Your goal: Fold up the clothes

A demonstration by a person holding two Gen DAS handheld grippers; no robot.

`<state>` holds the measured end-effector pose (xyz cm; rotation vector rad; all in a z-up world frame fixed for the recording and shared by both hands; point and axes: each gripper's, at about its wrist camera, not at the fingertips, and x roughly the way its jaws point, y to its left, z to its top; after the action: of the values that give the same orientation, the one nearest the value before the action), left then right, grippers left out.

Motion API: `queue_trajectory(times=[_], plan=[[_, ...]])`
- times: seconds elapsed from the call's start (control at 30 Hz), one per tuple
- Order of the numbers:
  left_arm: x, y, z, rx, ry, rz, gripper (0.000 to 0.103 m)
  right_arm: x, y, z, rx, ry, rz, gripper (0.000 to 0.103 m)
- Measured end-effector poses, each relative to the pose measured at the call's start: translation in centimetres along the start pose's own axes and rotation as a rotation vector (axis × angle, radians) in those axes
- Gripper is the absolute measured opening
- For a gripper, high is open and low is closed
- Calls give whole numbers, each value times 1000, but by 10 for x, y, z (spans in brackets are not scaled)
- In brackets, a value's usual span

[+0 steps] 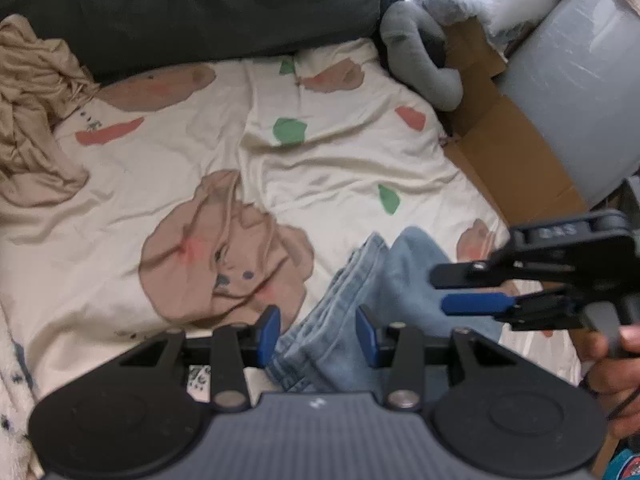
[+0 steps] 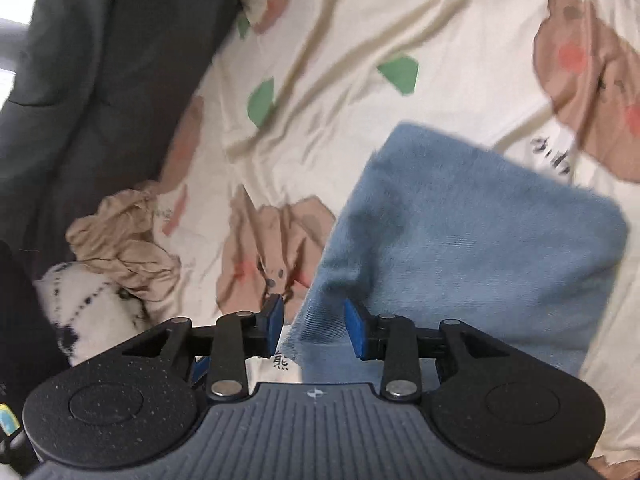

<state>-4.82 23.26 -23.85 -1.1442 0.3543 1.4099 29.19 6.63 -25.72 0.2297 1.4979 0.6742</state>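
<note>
Two grippers over the folded jeans

Both sets of jaws stand apart. On my left gripper [image 1: 318, 334] the blue pads [image 1: 269, 334] sit spread with a bunched edge of the jeans [image 1: 360, 304] between them; I cannot tell whether either pad touches the denim, and they do not look pressed on it. On my right gripper [image 2: 314, 330] the pads [image 2: 354, 332] are also spread: the corner of the jeans [image 2: 472, 240] lies between them, the denim close to the pad on the right of the view and clear of the other, so nothing is pinched there.

From the left wrist view I see my right gripper [image 1: 468, 288] side-on, just beside the jeans, its two fingers apart, with my hand [image 1: 612, 364] on its handle.

Moving outward, the jeans lie as a folded, light blue bundle on the bedsheet [image 1: 340, 160], close to the sheet's edge that borders the cardboard [image 1: 516, 160]. That sheet is cream with brown bear faces and green and red patches, and it is wrinkled.

Farther off, a crumpled beige garment [image 1: 32, 120] rests at the sheet's far corner against a dark cushion [image 1: 200, 4]. In the right wrist view a white fabric with a dark dotted pattern [image 2: 88, 304] lies just beside that beige garment [image 2: 124, 240]. Beyond the cardboard sits a grey plush toy [image 1: 420, 64].
</note>
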Motion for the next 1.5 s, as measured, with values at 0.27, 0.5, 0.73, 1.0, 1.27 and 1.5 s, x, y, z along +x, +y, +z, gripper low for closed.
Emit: queue_trajectory(times=[0.27,0.5,0.73,1.0,1.27,1.5], plan=[[-4,-15,1,9,20,-61,55,-53,-49,-2,7,-70,-13,38],[21,-13,-16,100,98,-55,68,-48,-100,-36,21,-52,-35,38],[37,8,-36,31,191,-101,55,-25,-141,-85,37,-45,4,37],[30,9,-33,3,199,-142,18,-2,-177,-135,117,-68,89,35],[23,-7,-31,57,187,-147,26,6,-179,-174,136,-80,132,16],[21,-3,-53,55,181,-125,59,19,-171,-196,133,-11,194,3]])
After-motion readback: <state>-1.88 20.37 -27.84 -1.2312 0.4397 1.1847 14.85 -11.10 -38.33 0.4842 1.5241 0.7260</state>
